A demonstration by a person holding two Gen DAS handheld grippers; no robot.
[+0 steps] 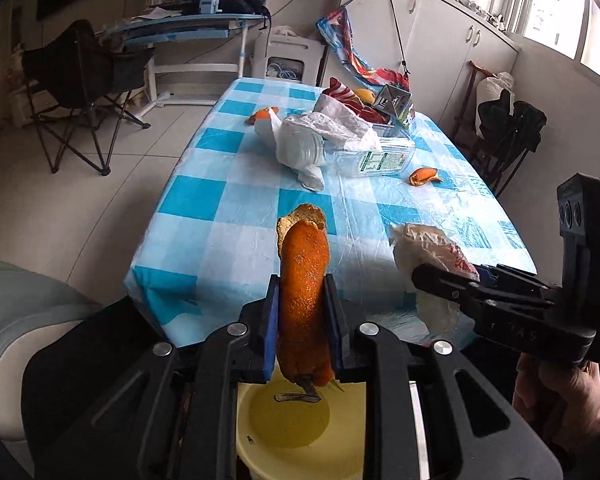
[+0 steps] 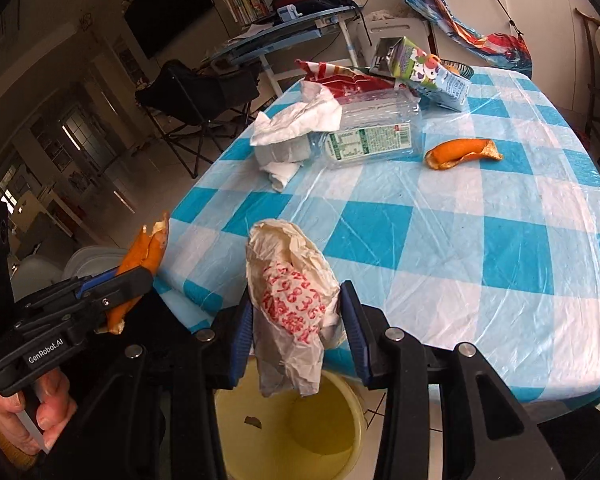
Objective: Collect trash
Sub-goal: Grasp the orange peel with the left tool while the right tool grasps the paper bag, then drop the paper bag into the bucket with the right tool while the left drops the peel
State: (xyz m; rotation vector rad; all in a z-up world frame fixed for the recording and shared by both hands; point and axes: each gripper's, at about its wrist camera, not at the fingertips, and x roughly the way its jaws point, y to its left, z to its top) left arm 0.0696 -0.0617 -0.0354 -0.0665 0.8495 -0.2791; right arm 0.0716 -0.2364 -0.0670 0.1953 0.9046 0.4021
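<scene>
Below our left gripper (image 1: 302,312) sits a yellow bin (image 1: 296,428), and between its blue pads we hold a long strip of orange peel (image 1: 303,300), jaws narrow and pressed on both sides. That peel stands upright, its pale inner side curling over at the top, its lower end hanging over the bin's mouth. We see one small dark scrap on the bin's floor (image 2: 253,422); otherwise its bottom shows bare yellow.

Just to the right, our right gripper (image 2: 298,320) clamps a crumpled plastic bag (image 2: 294,304) with red print, jaws part-way closed on it. The bag's lower end dangles above the same bin (image 2: 340,436), which lies directly under both grippers at the near edge of the table (image 2: 500,280).

Ahead of the grippers, on the blue-and-white checked cloth, more trash lies. Farther out and slightly right of our right gripper rests a second peel (image 2: 462,155), alone on the cloth. Beyond it a clear bottle (image 2: 370,140) lies on its side, a crumpled tissue (image 2: 296,122) draped over its left end. Behind the bottle a carton (image 2: 424,70) lies tilted, touching it, with a red-and-white wrapper (image 2: 332,76) to its left. A third peel (image 1: 262,115) sits far ahead of our left gripper, beside the white pile.

A hand (image 2: 24,416) grips the left gripper's handle.
</scene>
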